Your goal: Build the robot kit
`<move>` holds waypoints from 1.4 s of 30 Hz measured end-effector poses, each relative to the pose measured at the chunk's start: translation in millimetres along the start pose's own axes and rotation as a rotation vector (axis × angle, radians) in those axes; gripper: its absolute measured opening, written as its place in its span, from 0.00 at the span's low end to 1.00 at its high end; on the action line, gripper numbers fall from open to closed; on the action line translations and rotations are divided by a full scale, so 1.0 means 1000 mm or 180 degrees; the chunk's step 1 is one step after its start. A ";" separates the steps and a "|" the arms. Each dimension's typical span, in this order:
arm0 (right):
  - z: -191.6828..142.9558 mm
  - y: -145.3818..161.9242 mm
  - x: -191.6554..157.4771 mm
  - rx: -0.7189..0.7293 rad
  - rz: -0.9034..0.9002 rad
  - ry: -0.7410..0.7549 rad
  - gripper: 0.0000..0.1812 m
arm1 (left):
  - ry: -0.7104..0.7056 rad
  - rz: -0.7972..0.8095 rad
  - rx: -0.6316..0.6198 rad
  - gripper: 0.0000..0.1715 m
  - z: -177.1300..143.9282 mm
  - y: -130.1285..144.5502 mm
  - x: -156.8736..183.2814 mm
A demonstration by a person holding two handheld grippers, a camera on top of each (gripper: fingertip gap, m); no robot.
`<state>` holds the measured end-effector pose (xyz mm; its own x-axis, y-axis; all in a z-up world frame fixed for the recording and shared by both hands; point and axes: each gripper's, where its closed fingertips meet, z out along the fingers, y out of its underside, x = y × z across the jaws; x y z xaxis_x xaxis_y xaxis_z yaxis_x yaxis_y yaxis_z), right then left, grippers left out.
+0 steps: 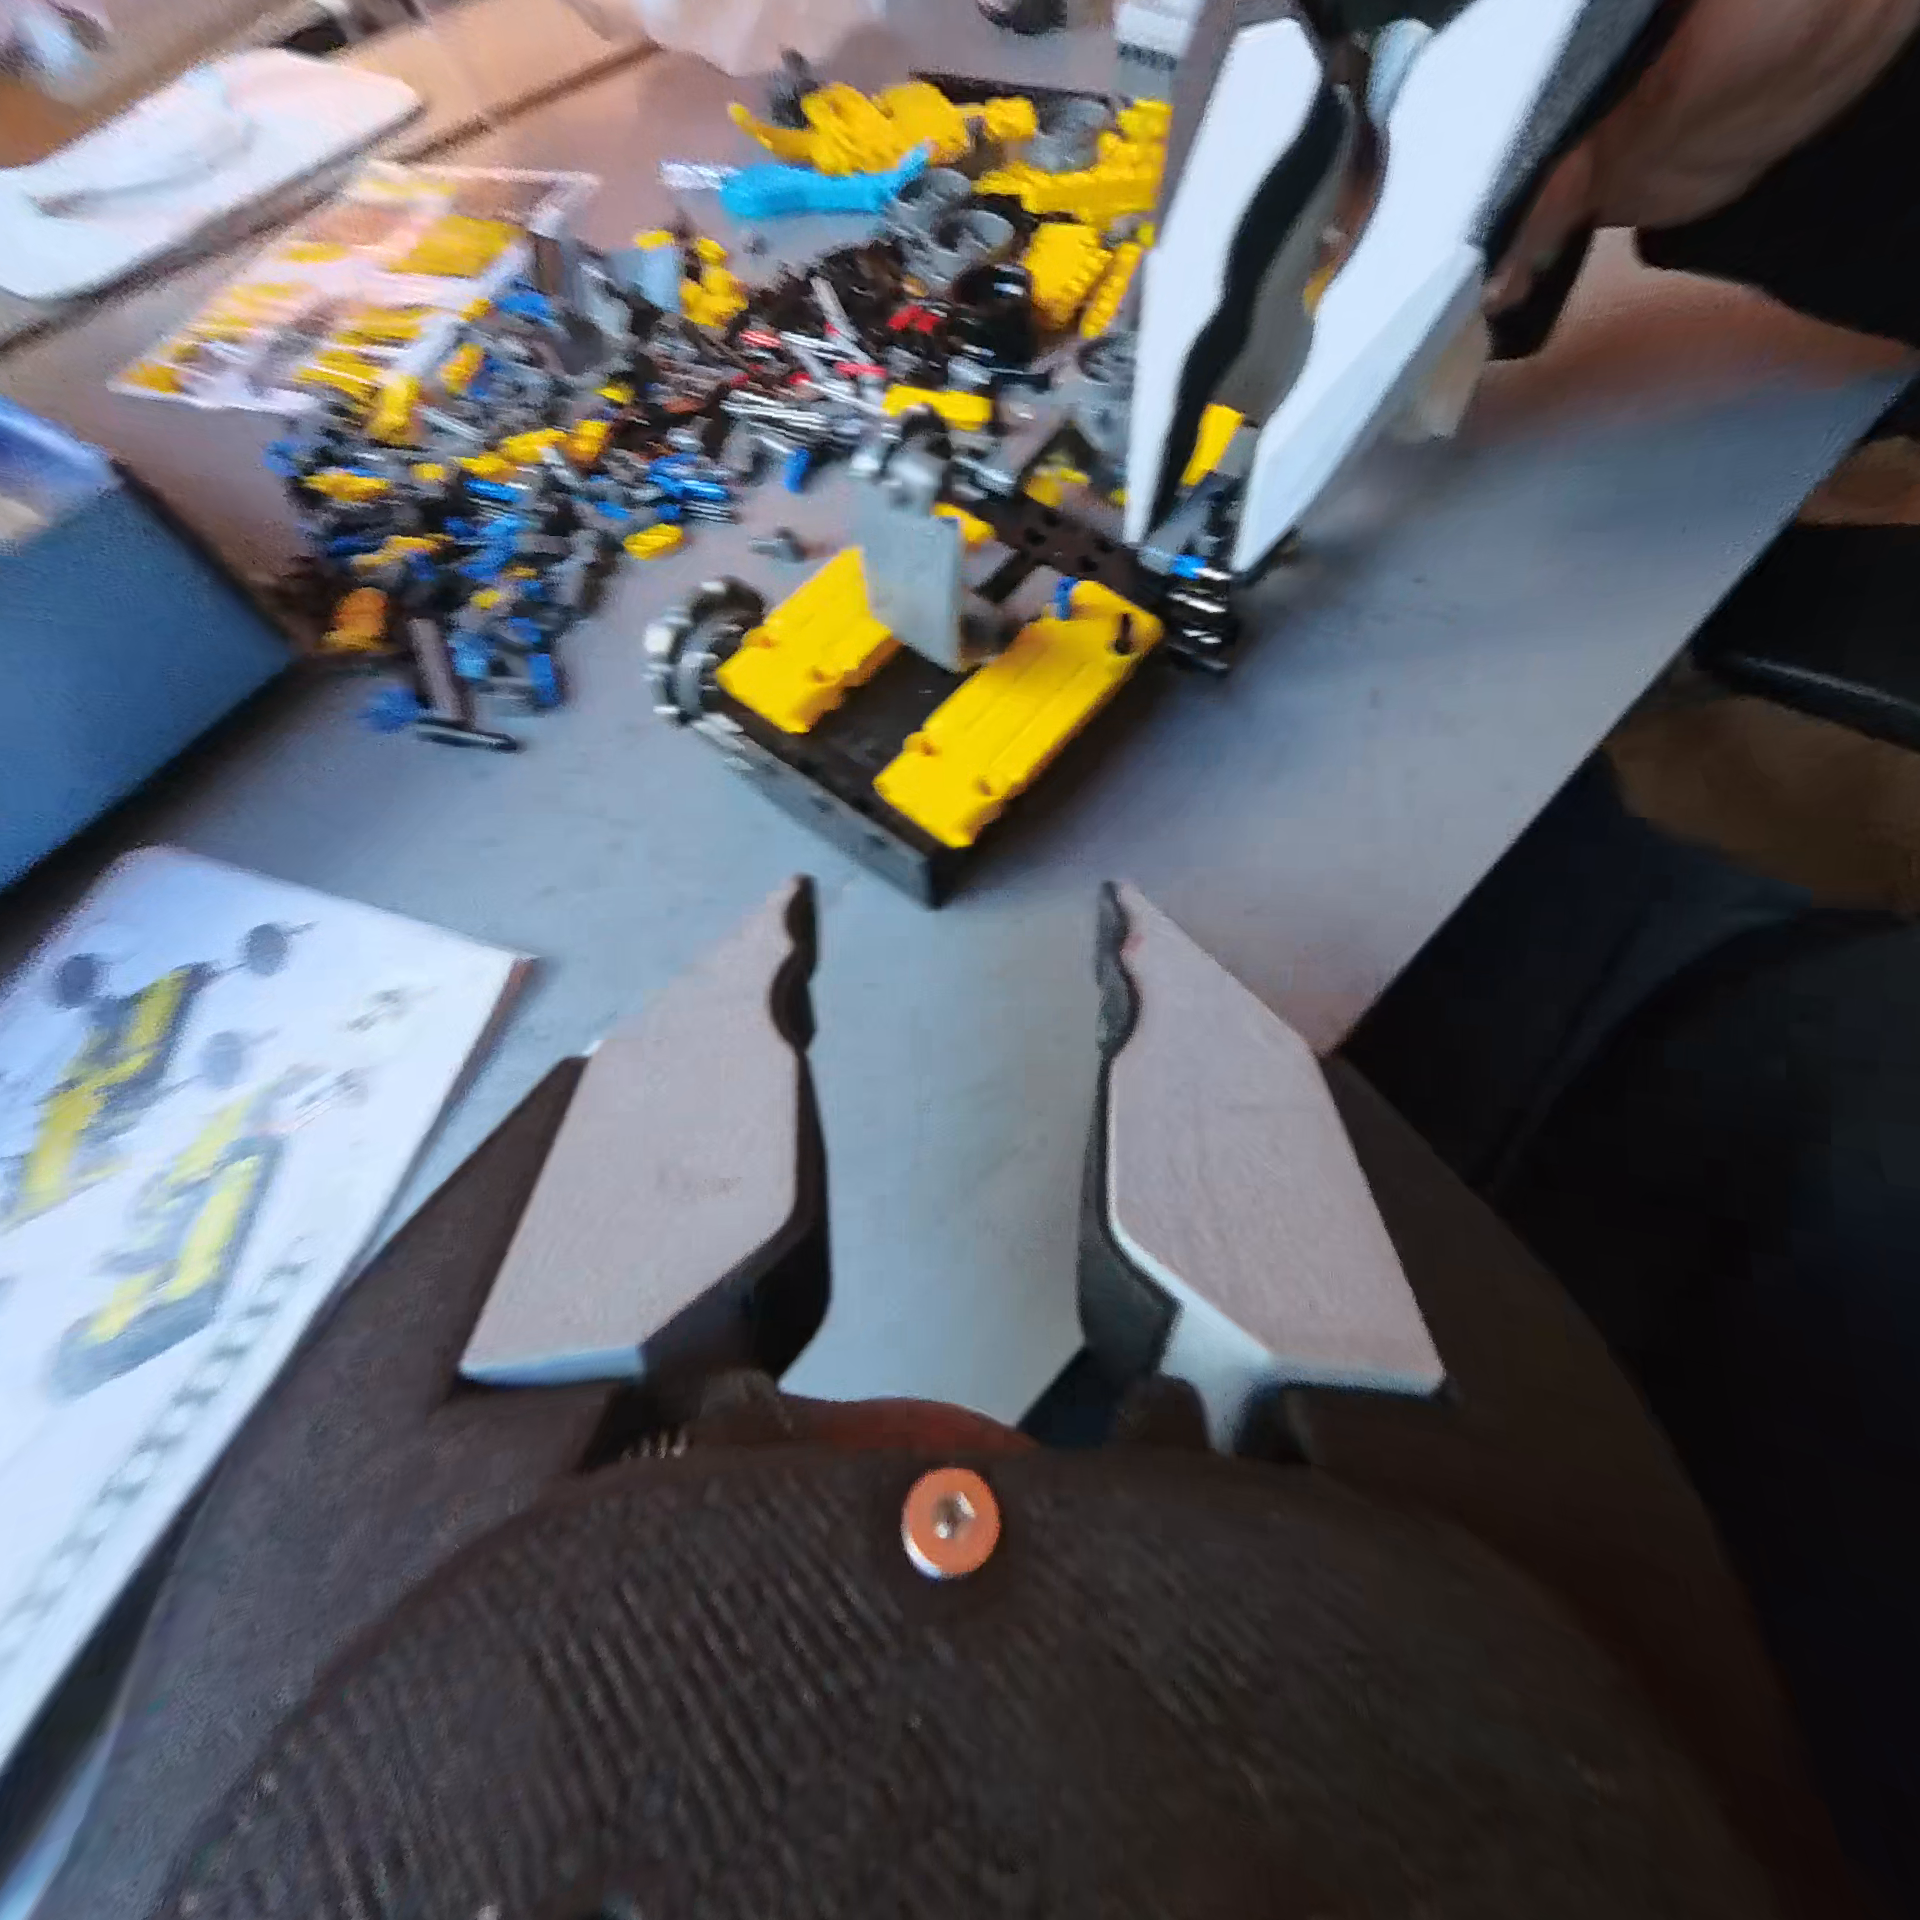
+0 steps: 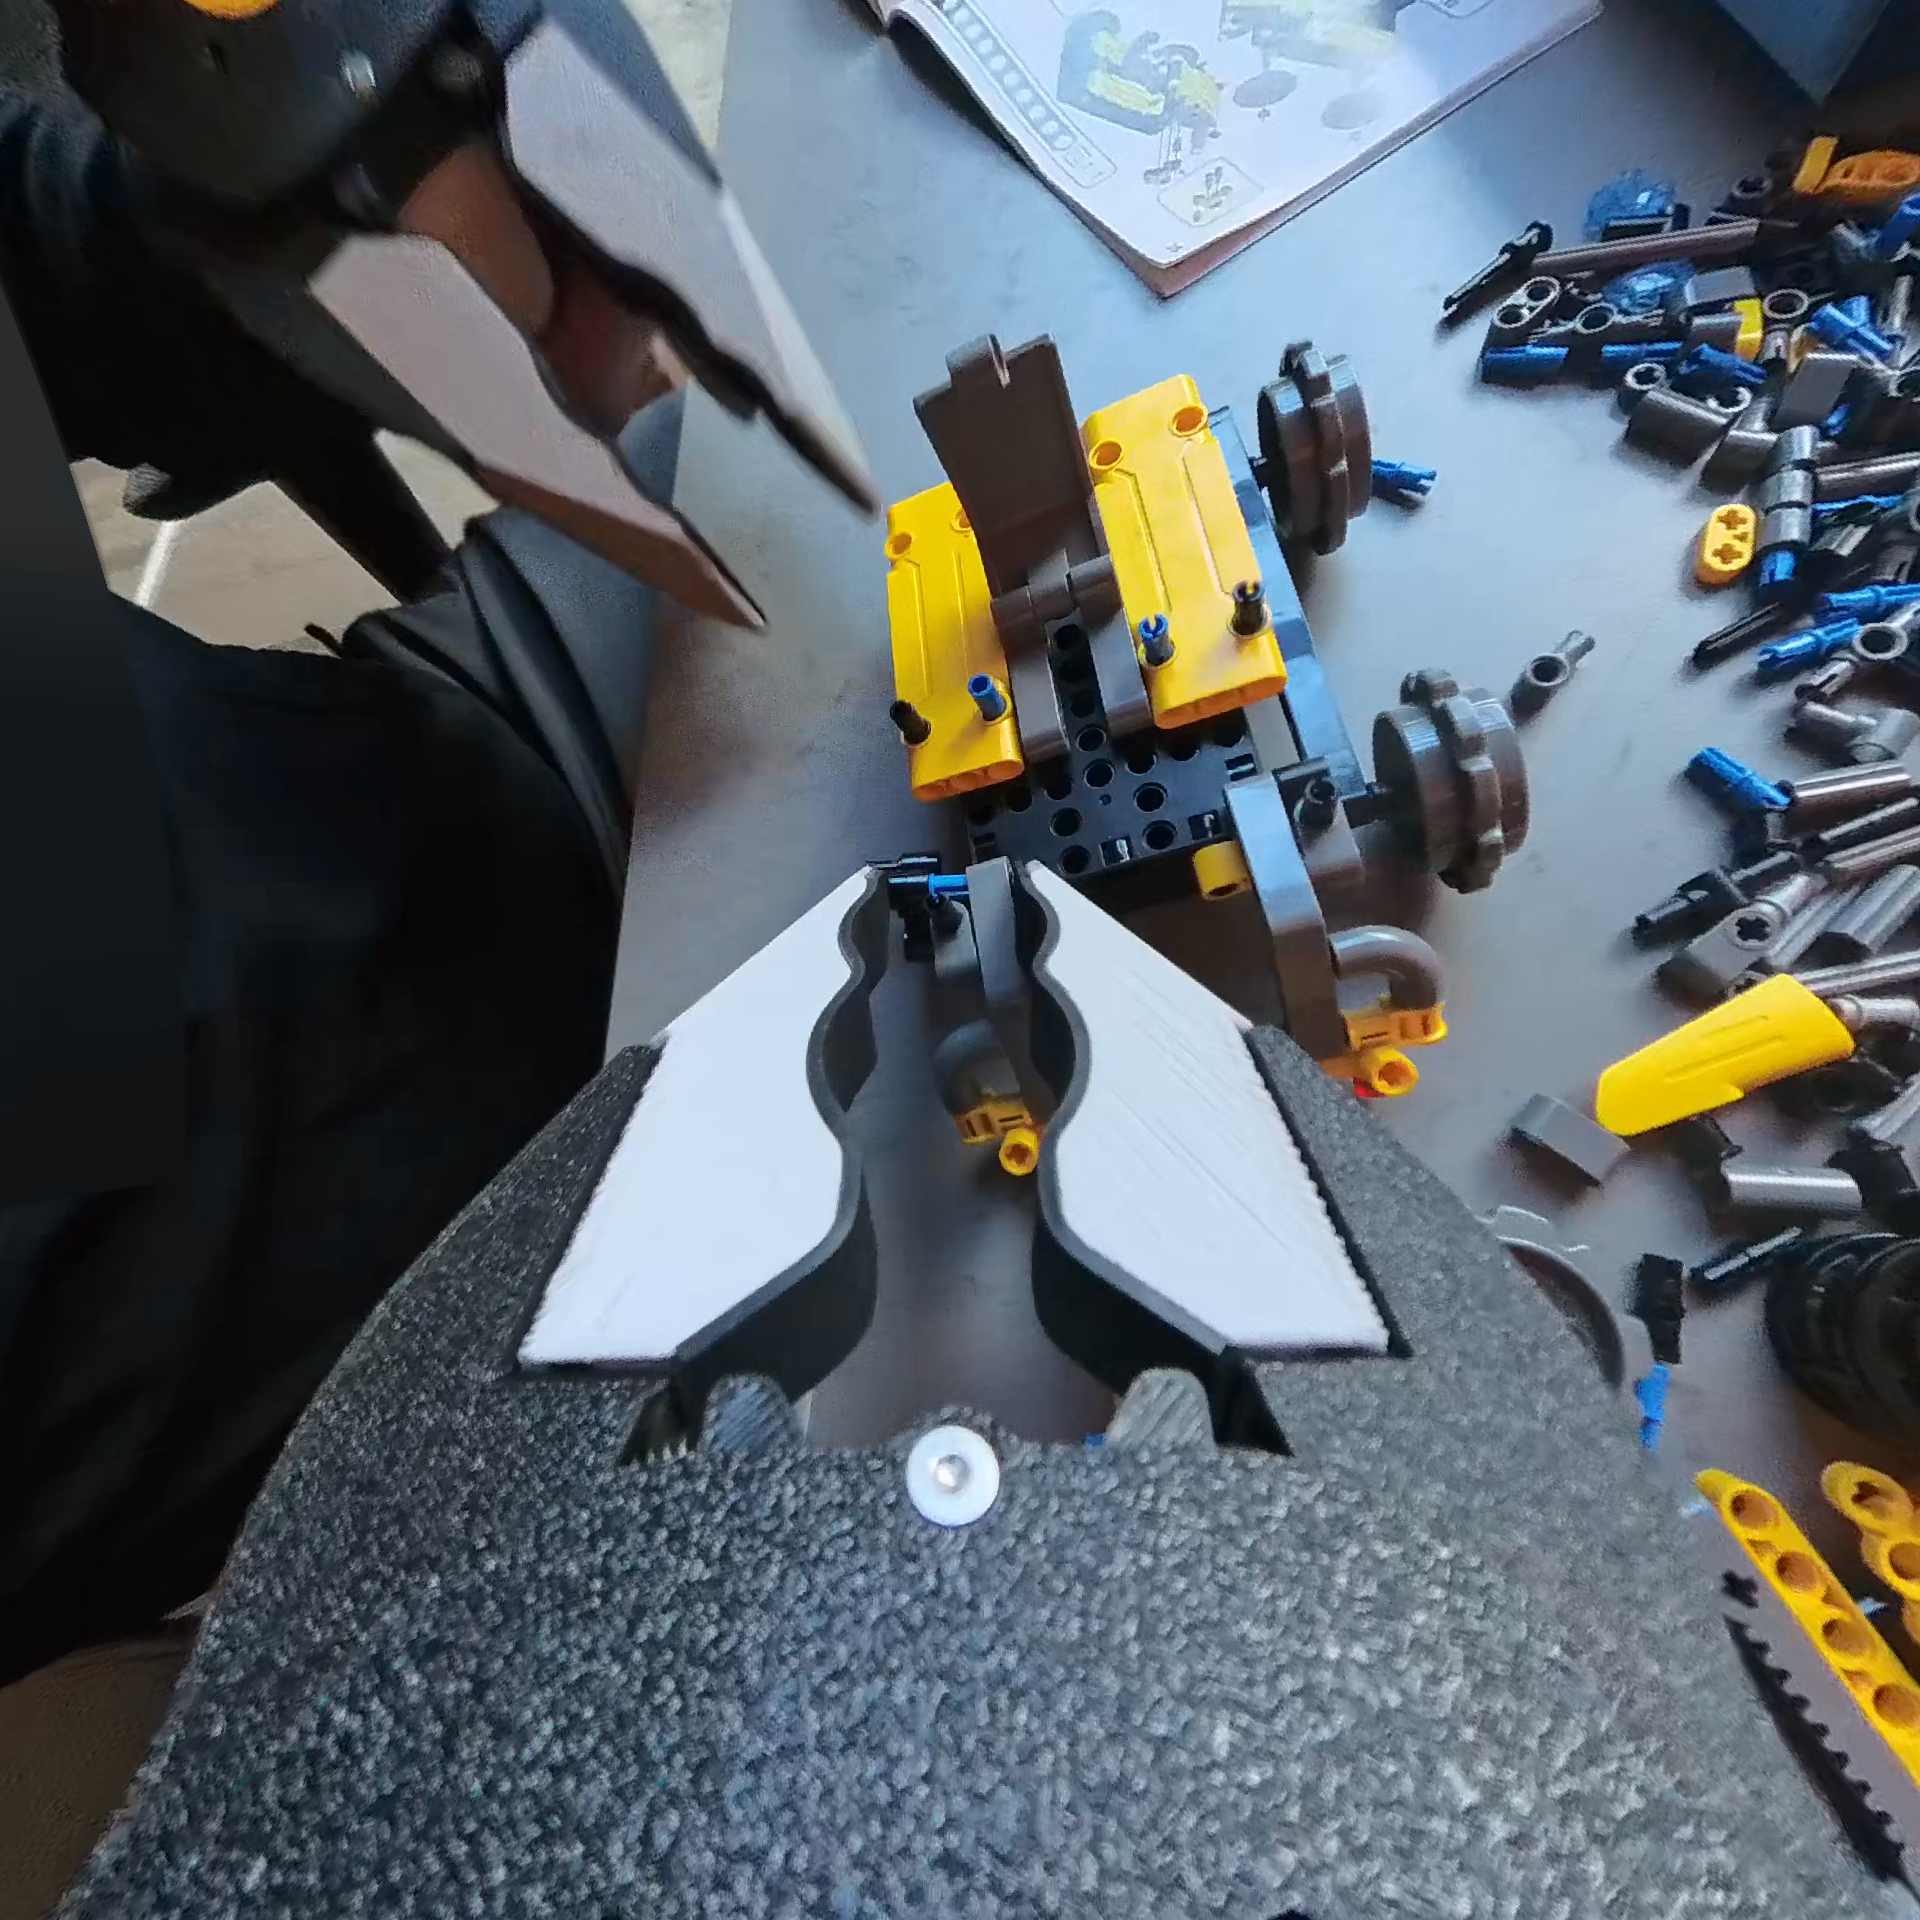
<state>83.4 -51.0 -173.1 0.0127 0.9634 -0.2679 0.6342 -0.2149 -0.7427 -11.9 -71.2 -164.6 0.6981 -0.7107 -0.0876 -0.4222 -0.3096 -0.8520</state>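
Observation:
A partly built brick model (image 1: 935, 675) with yellow panels, a black base and grey wheels stands on the grey table (image 1: 1299, 831). It also shows in the right wrist view (image 2: 1101, 644). My right gripper (image 2: 951, 883) has white fingers and is closed around the model's near dark grey arm (image 2: 992, 956), beside a small black and blue connector. In the left wrist view the right gripper (image 1: 1205, 540) comes down on the model's far end. My left gripper (image 1: 956, 914) is open and empty, just short of the model's near corner. In the right wrist view the left gripper (image 2: 816, 566) hovers left of the model.
An open instruction booklet (image 1: 208, 1143) lies at the left, also seen in the right wrist view (image 2: 1195, 104). A pile of loose blue, black, grey and yellow parts (image 1: 520, 499) (image 2: 1766, 520) lies beyond the model. A blue box (image 1: 104, 623) stands at the left. The table edge (image 1: 1558, 790) runs along a person's dark clothing. There is about 11 centimetres between the tips of the two grippers.

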 end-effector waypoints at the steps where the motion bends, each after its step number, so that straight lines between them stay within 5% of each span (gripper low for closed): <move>1: 0.000 0.000 -0.001 -0.0025 -0.0001 0.0011 0.13 | -0.0067 0.0093 0.0038 0.38 -0.003 0.000 -0.010; 4: 0.001 0.001 -0.002 -0.0080 -0.0052 0.0079 0.13 | 0.0140 0.0350 -0.0037 0.50 0.006 0.002 -0.018; 10: 0.003 0.001 -0.004 -0.0166 -0.0130 0.0210 0.13 | 0.0621 0.0628 -0.0143 0.49 0.039 -0.009 -0.004; 15: 0.005 0.001 -0.006 -0.0140 -0.0072 0.0192 0.13 | 0.0881 0.1126 0.0034 0.68 0.042 -0.019 -0.008; 17: 0.005 0.001 -0.007 -0.0139 -0.0080 0.0215 0.13 | 0.0891 0.1366 0.0331 0.67 0.043 -0.030 -0.014; 21: 0.006 0.000 -0.008 -0.0108 -0.0069 0.0232 0.13 | 0.1234 0.1564 -0.0197 0.65 0.061 -0.007 -0.016; 27: 0.007 0.000 -0.009 -0.0066 -0.0088 0.0297 0.13 | 0.1164 0.1621 -0.0235 0.60 0.063 -0.007 -0.017; 37: 0.026 0.000 -0.044 -0.0174 -0.0596 0.0454 0.14 | 0.0911 0.1304 -0.0402 0.61 0.018 0.016 -0.001; 42: 0.030 -0.002 -0.042 -0.0237 -0.0822 0.0648 0.13 | 0.0683 0.0996 0.0002 0.52 -0.014 0.000 0.005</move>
<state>58.4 -96.2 -178.4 -0.0065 0.9984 0.0568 0.6911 0.0455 -0.7213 -16.1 -83.7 -157.8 0.3983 -0.8870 -0.2336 -0.5953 -0.0563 -0.8016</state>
